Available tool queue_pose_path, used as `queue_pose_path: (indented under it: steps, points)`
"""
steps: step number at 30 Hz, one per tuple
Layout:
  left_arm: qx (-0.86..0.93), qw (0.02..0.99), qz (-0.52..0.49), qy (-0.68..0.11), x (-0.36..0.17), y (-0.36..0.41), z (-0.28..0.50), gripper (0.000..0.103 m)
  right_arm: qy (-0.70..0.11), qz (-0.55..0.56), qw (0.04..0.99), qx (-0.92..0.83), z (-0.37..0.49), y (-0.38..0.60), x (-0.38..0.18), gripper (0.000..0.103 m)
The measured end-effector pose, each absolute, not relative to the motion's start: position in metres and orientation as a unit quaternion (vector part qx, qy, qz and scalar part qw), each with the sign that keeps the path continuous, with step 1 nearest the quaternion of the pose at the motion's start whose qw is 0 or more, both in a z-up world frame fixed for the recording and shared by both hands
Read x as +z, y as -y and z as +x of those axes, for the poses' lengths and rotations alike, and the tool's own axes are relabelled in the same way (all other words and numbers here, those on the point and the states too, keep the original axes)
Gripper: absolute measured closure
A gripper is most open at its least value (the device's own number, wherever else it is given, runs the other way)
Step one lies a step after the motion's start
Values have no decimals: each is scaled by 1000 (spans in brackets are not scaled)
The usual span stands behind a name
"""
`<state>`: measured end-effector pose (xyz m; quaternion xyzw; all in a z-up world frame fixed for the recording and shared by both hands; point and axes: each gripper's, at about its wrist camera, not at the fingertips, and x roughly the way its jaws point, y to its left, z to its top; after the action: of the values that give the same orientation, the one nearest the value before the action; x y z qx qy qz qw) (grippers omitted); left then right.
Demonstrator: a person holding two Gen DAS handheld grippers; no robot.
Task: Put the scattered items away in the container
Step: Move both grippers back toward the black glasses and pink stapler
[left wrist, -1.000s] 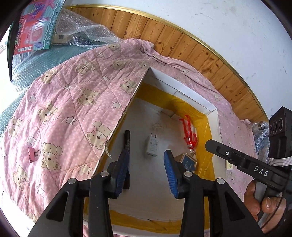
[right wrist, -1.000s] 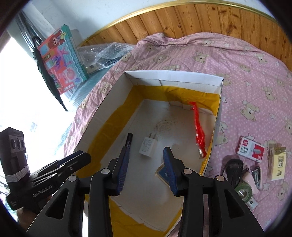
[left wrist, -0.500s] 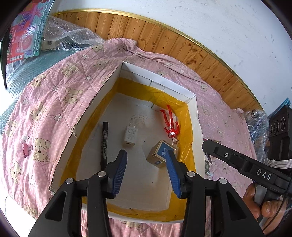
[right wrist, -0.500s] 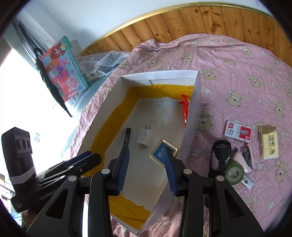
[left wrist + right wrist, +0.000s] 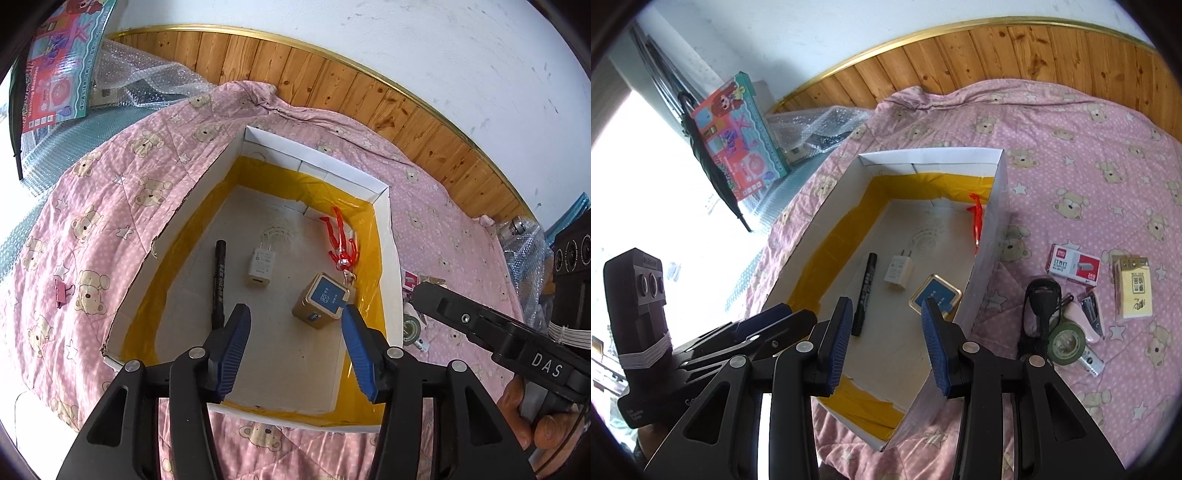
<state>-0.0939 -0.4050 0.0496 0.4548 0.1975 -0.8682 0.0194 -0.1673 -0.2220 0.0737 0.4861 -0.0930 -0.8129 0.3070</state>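
we see a pink bear quilt [image 5: 1089, 155] by a wood wall. on it sits a white cardboard box [image 5: 391, 258] with yellow tape inside. in the box lie a black marker [image 5: 219, 280], a white plug charger [image 5: 260, 264], a red toy figure [image 5: 341, 242] and a small gold tin with a blue top [image 5: 323, 301]. our left gripper [image 5: 293, 349] and our right gripper [image 5: 886, 341] hang over the box, both with jaws apart and nothing in them. on the quilt, right of the box, wait a staple box [image 5: 1073, 264], a yellow packet [image 5: 1134, 292], a green tape roll [image 5: 1065, 343], a pink stapler [image 5: 1089, 319] and a black thing [image 5: 1041, 301] we cannot name. a pink binder clip [image 5: 62, 293] lies on the left side.
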Motion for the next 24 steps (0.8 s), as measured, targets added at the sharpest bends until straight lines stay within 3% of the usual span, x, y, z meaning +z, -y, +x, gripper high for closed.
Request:
queue_pose_path:
  steps: [24]
  points:
    - [-871,-3,459,-174,59,363,-93,50,122,483,296,-815,-152,175,68,61]
